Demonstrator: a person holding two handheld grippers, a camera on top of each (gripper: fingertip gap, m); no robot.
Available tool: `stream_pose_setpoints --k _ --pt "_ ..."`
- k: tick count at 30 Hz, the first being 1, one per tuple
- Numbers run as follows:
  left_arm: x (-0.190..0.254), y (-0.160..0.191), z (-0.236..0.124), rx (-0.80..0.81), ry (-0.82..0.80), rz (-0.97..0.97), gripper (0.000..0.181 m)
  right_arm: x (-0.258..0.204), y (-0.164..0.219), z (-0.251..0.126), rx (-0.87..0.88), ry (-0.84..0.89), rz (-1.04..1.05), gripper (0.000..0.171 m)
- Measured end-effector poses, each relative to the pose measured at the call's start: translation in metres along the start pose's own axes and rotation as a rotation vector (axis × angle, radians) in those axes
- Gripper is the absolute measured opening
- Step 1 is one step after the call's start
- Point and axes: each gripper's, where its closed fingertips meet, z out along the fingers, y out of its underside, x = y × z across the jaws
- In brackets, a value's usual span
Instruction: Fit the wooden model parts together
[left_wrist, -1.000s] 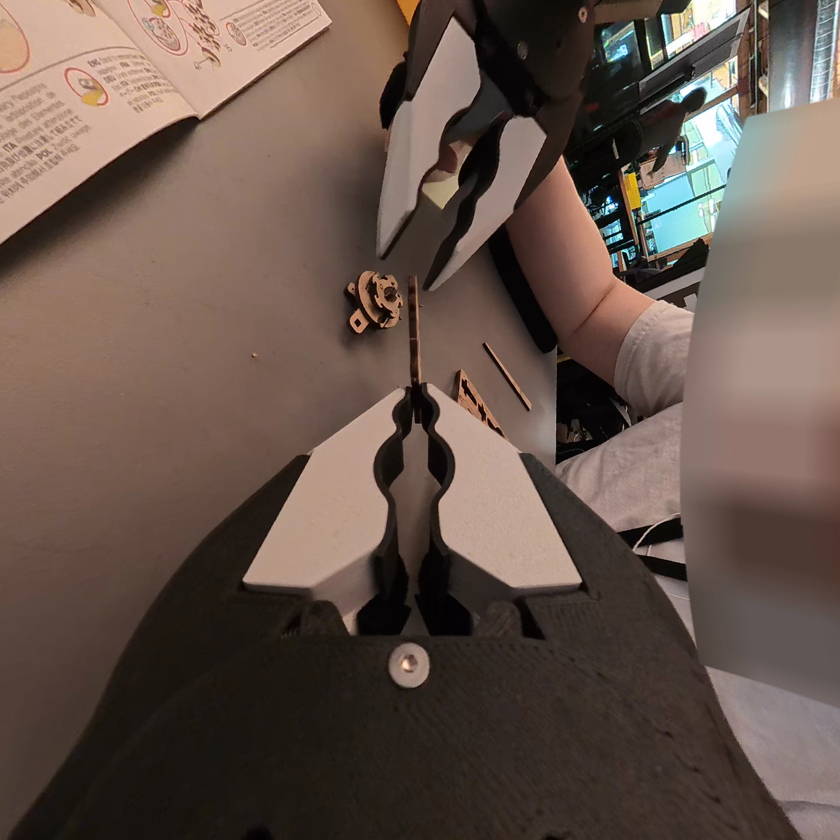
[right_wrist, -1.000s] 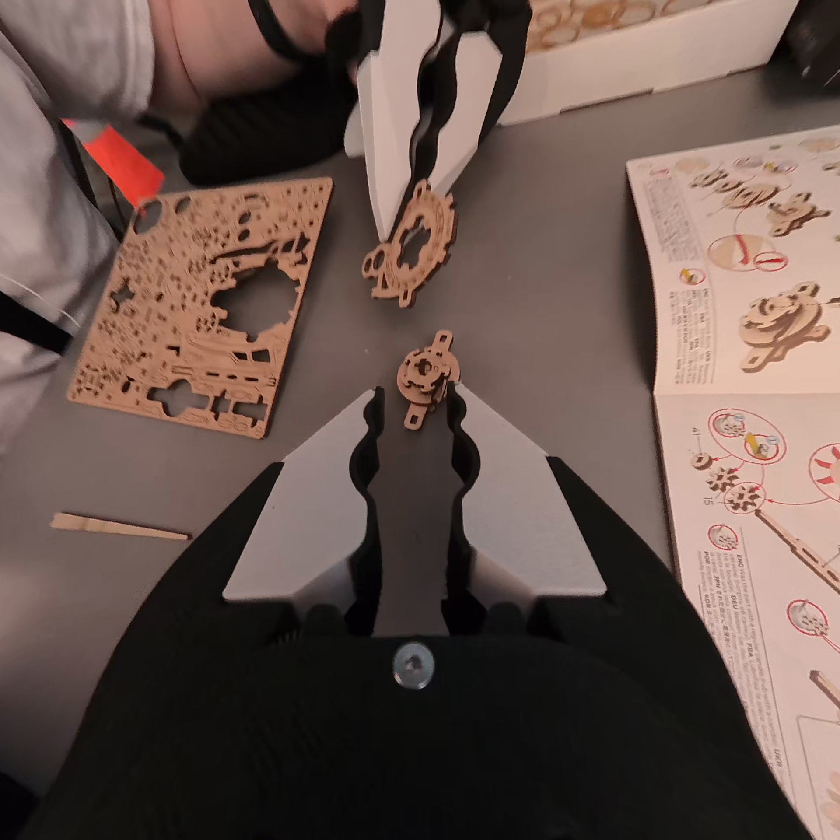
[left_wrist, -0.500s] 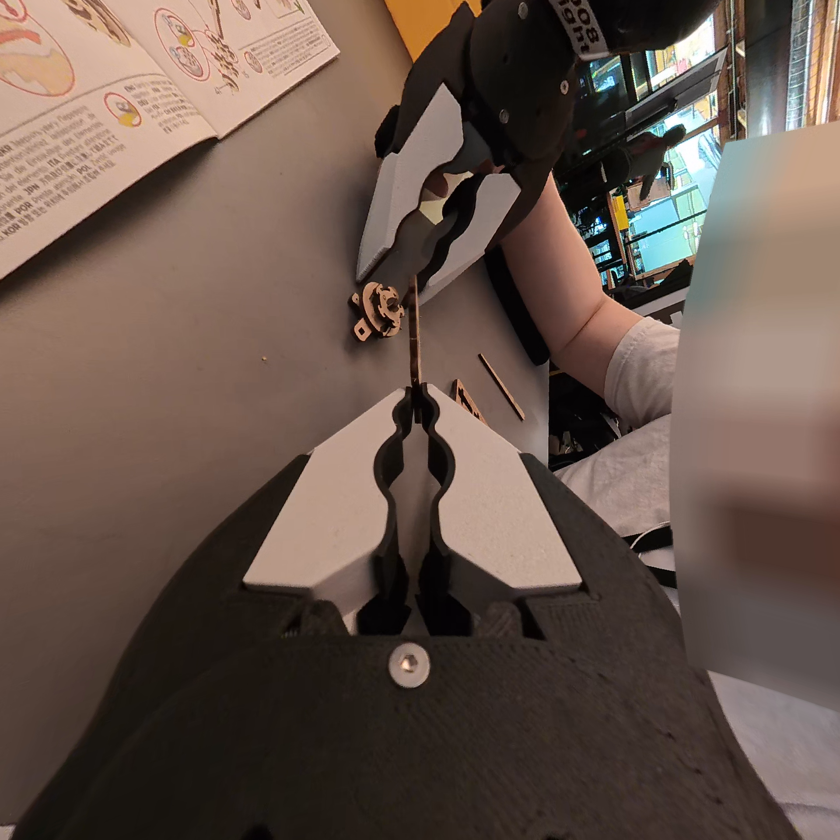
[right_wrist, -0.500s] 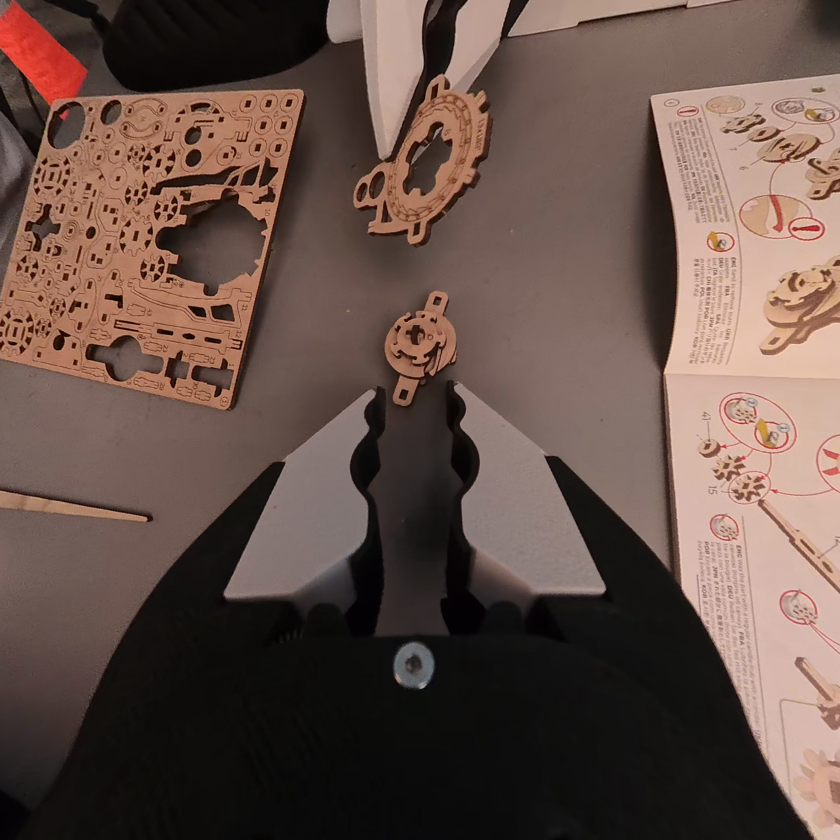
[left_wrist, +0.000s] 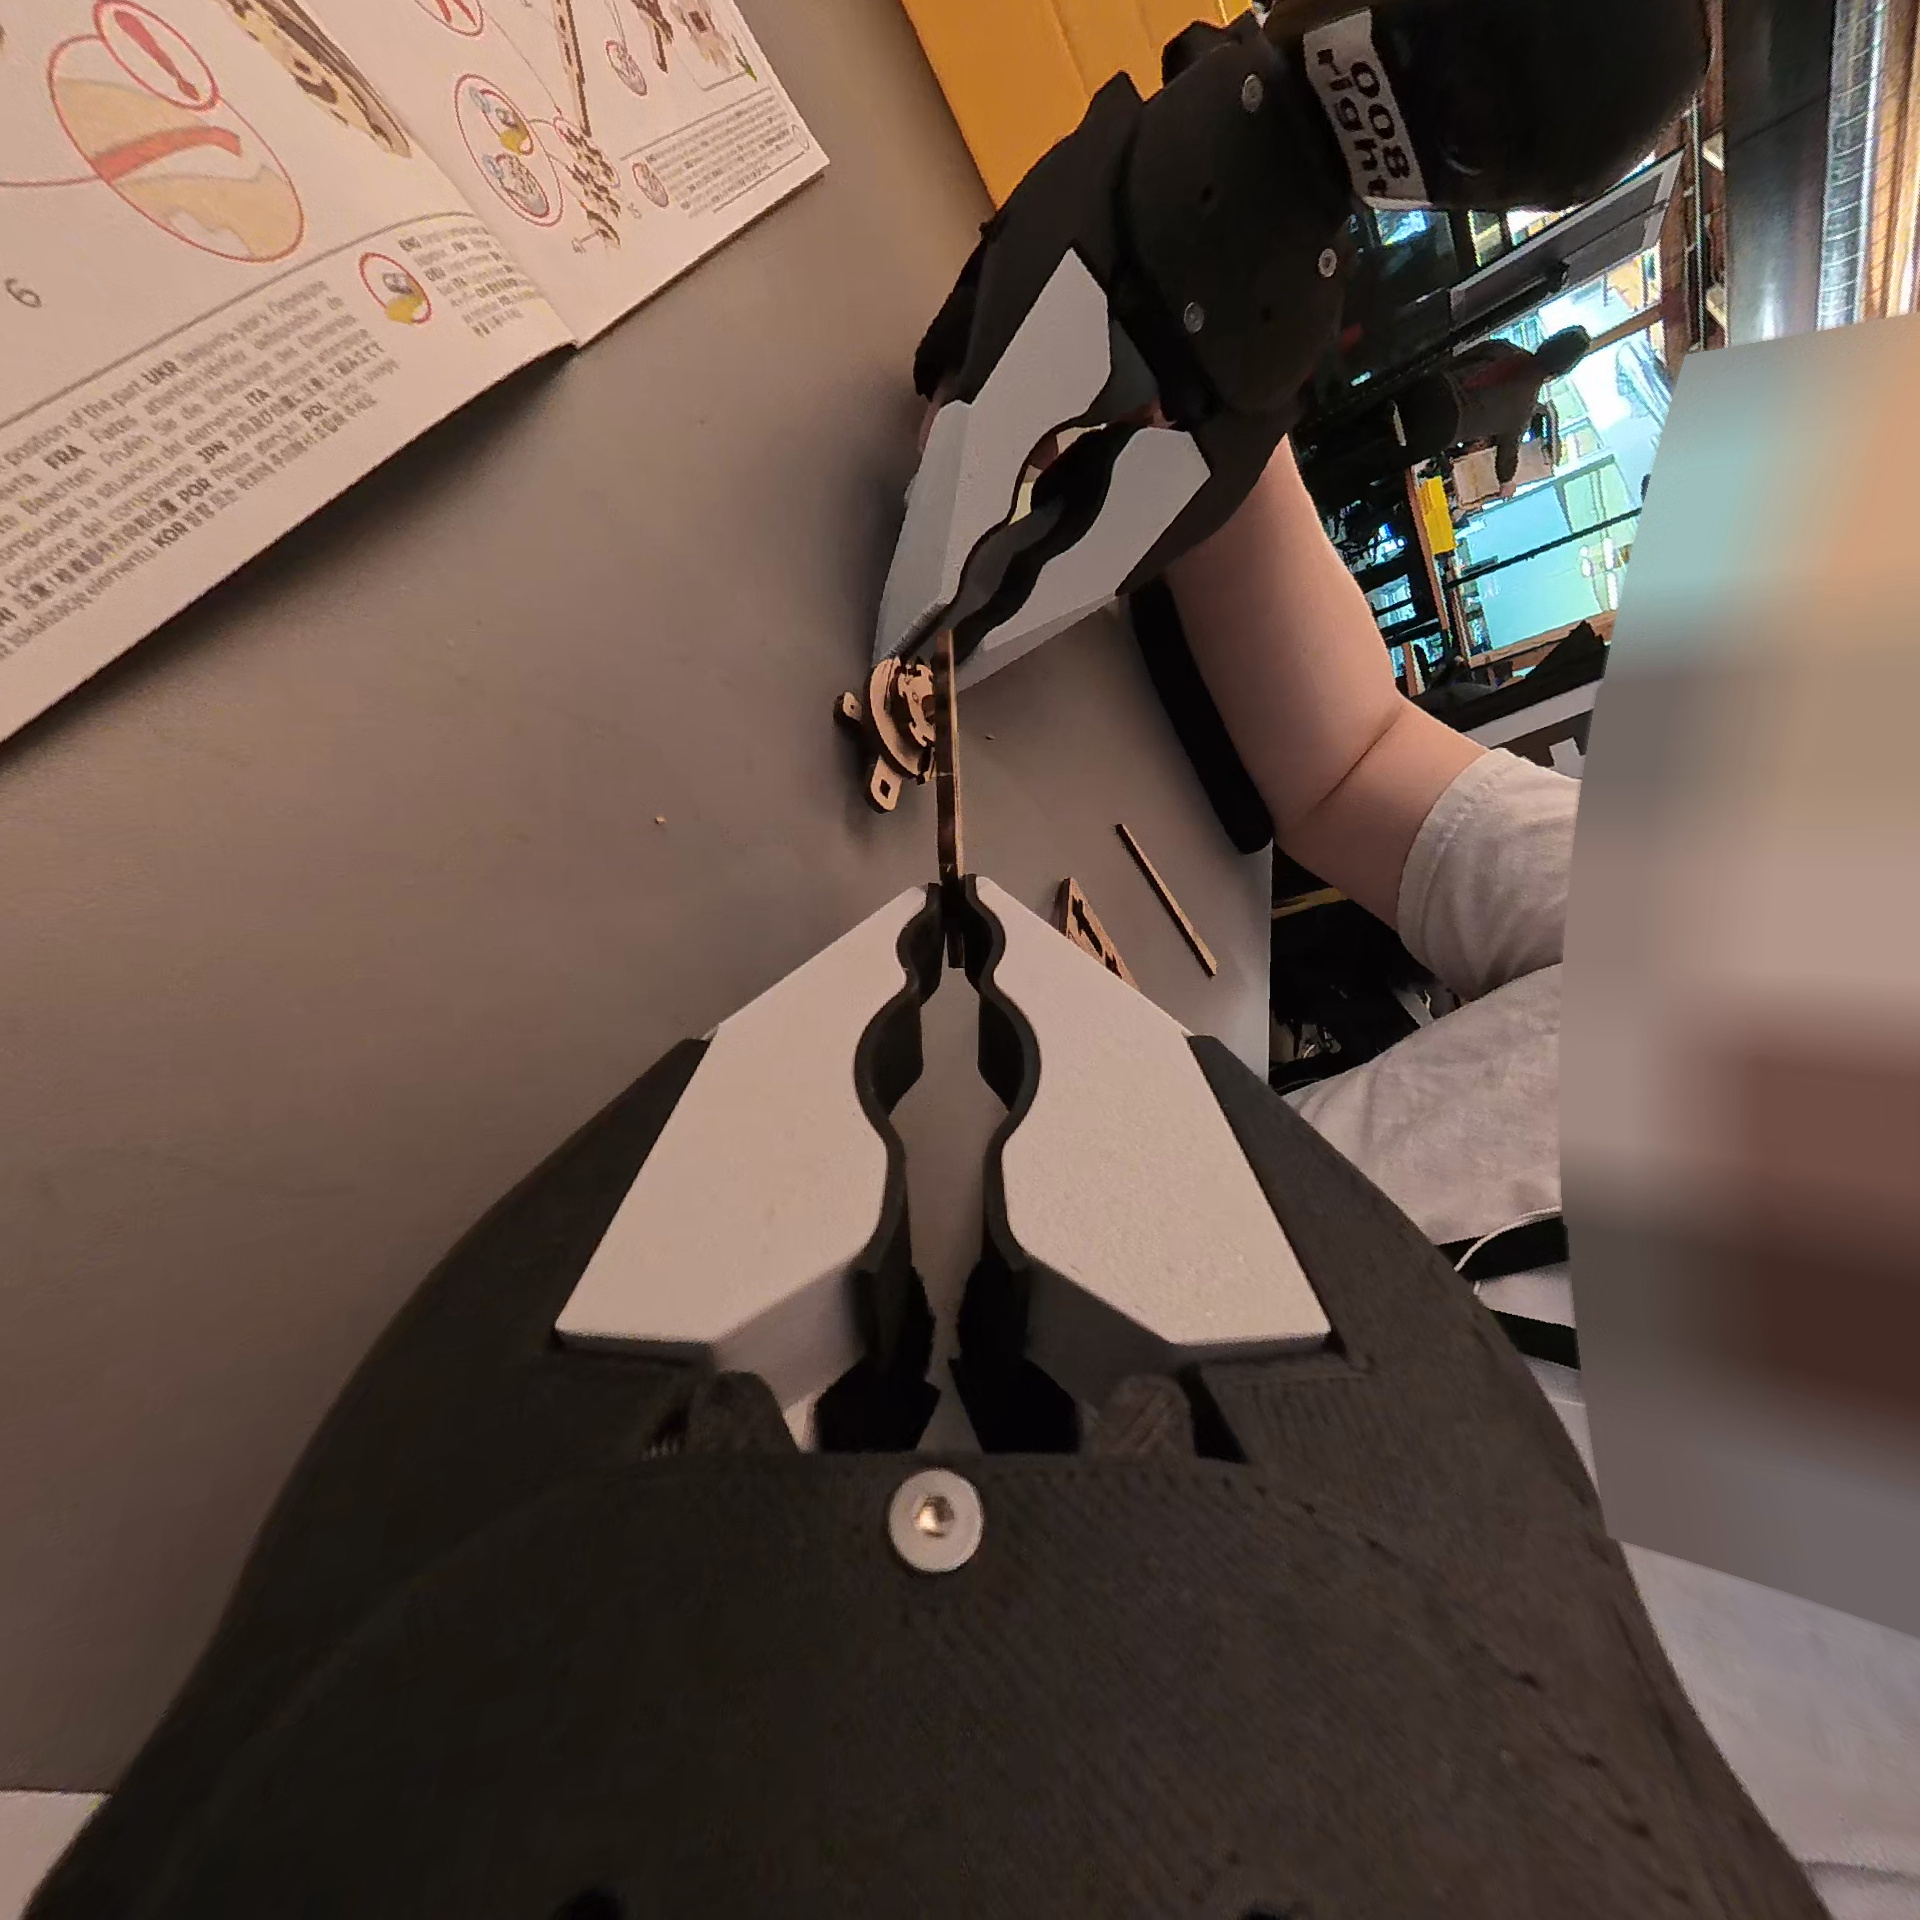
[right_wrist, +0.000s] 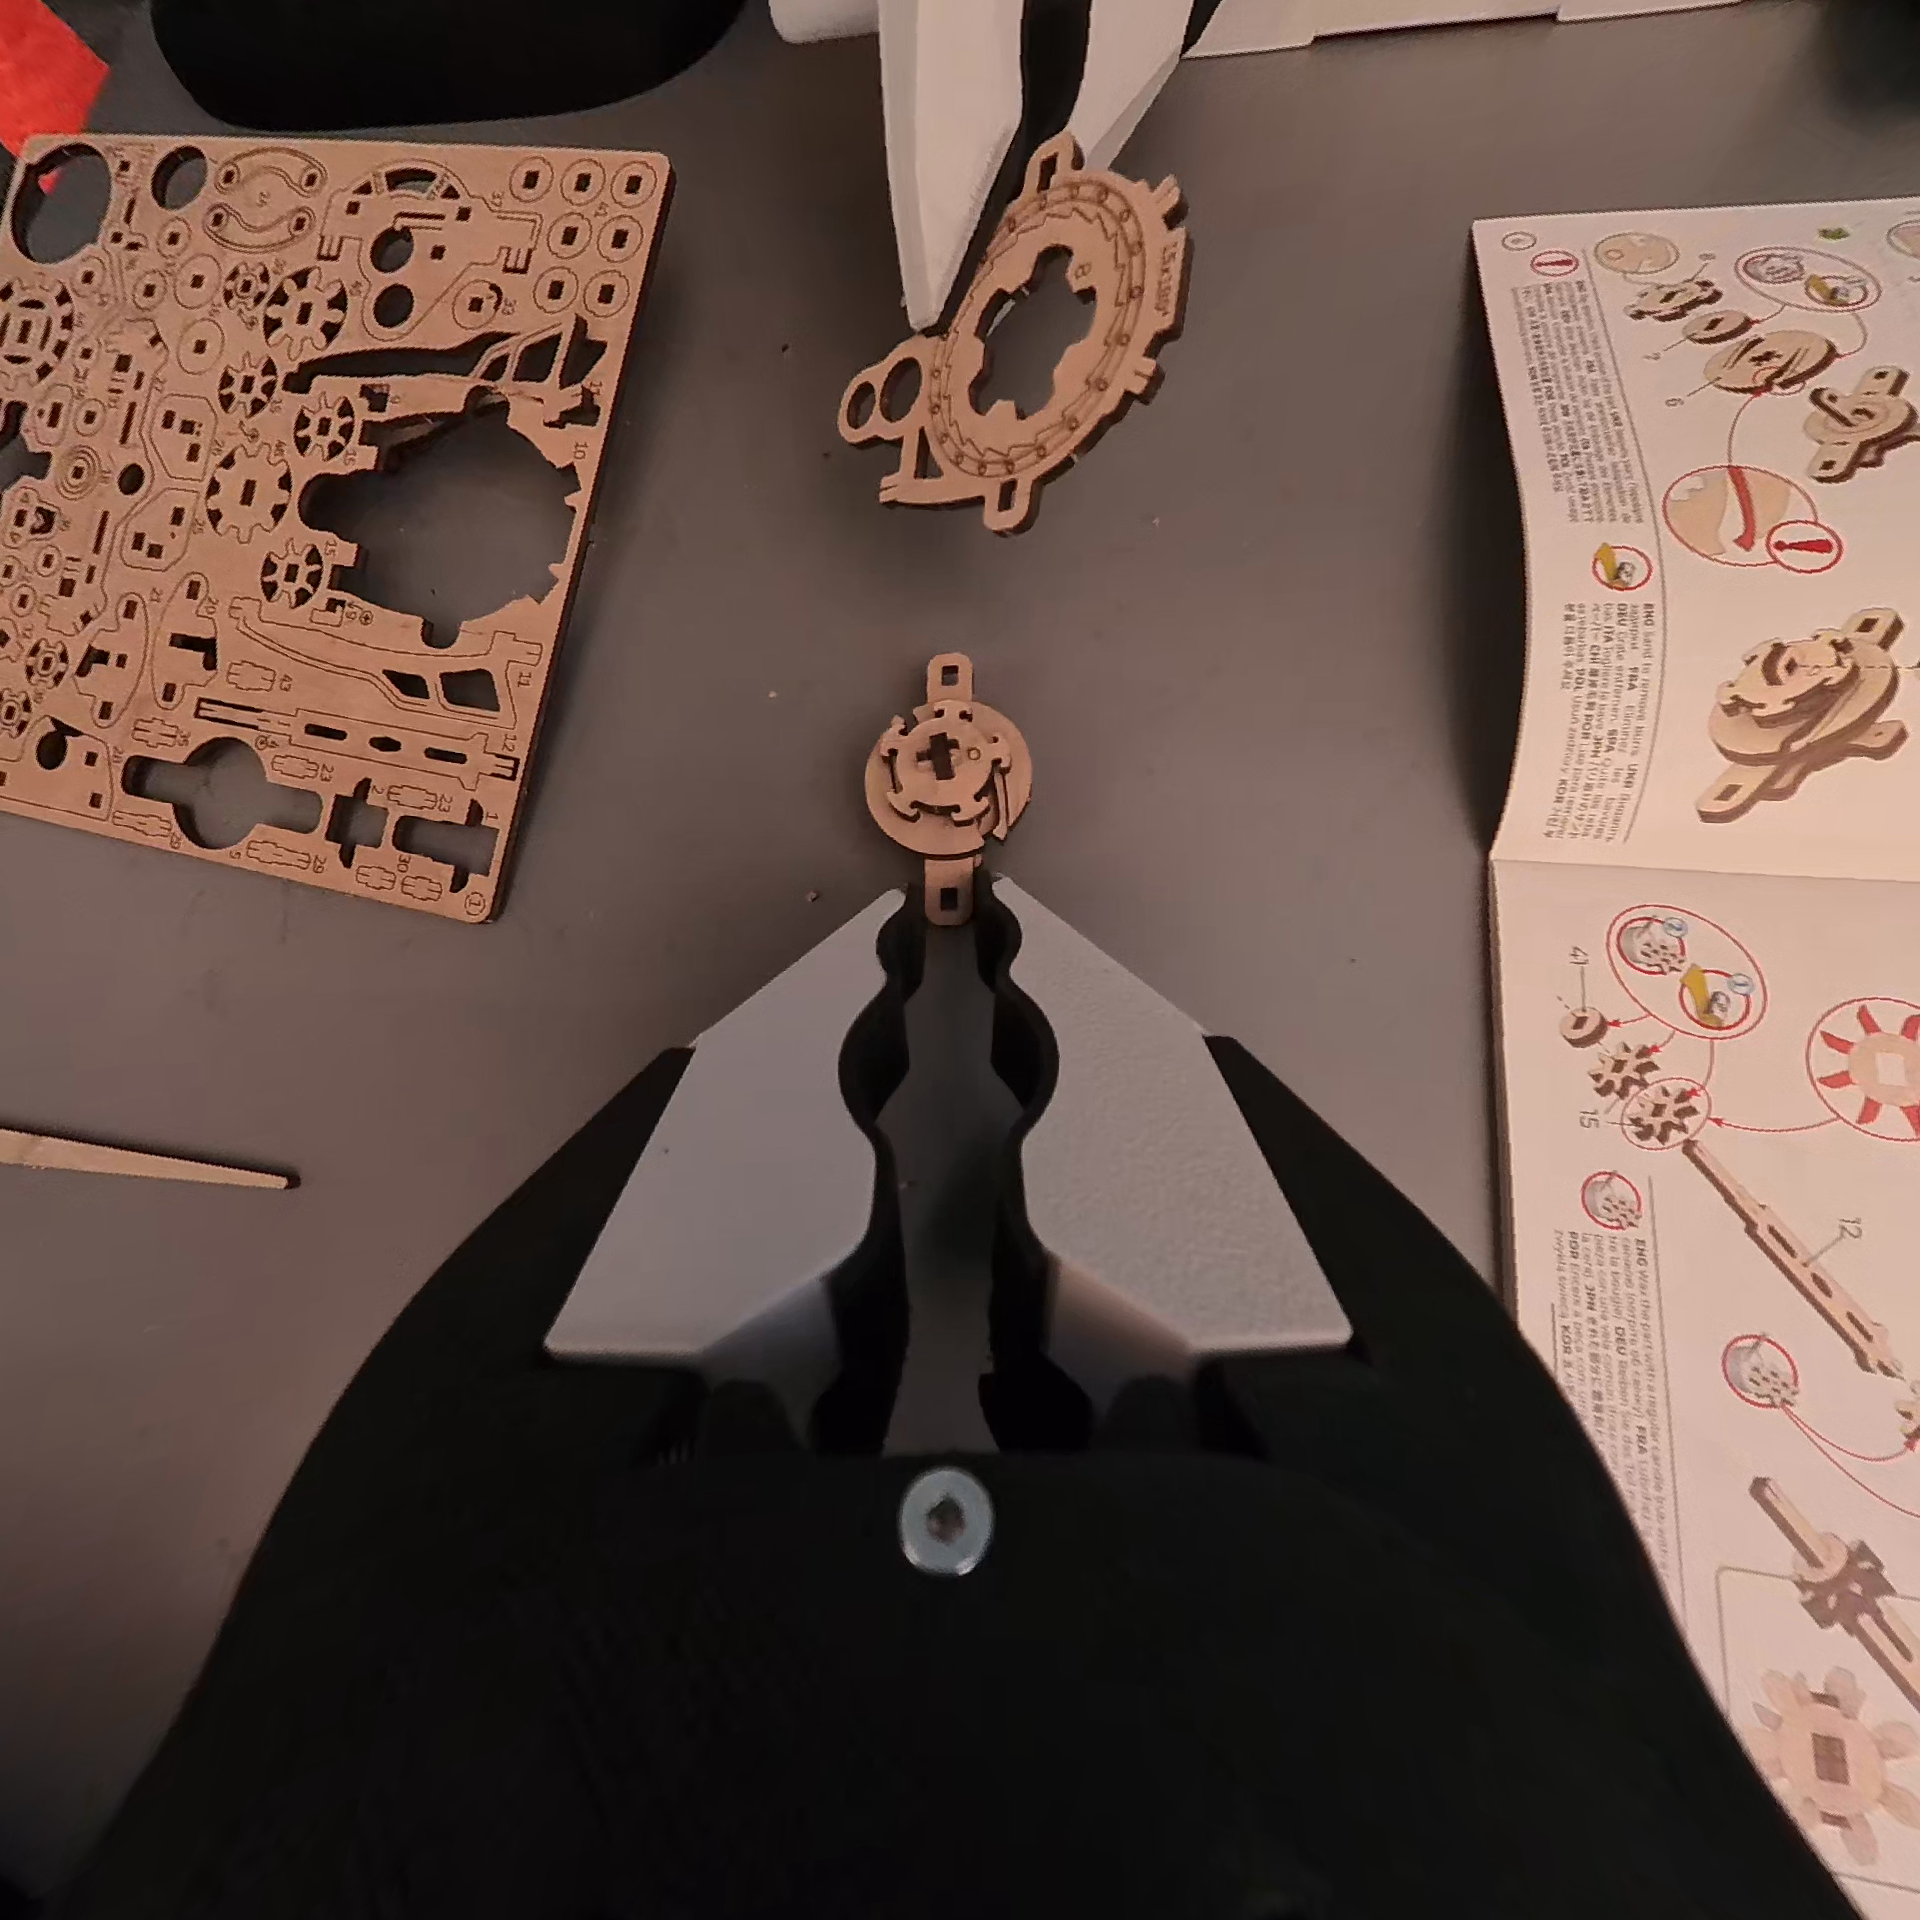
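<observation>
In the left wrist view the ring (left_wrist: 945, 769) shows edge-on only, its face hidden, and its near end is buried between the left tongs (left_wrist: 951, 914). It crosses in front of the hub (left_wrist: 896, 717), covering part of it, and whether the two touch cannot be told. A blurred patch fills the right side. The sheet (left_wrist: 1091, 930) is mostly hidden behind a finger. In the right wrist view the sheet (right_wrist: 281, 520), stick (right_wrist: 135, 1151) and booklet (right_wrist: 1714, 831) run off the edges. The hub's near tab (right_wrist: 945, 896) lies between the right tongs (right_wrist: 948, 899), contact unclear.
</observation>
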Motion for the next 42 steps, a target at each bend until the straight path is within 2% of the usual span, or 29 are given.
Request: stream_pose_setpoints --k 15,42 --pt "-0.002 -0.001 -0.001 0.014 -0.003 -0.018 0.0 0.011 -0.006 -0.001 -0.001 0.106 -0.054 0.008" --pt "-0.003 -0.004 -0.003 0.031 0.003 -0.033 0.001 0.008 -0.006 0.004 -0.002 0.077 -0.012 0.008"
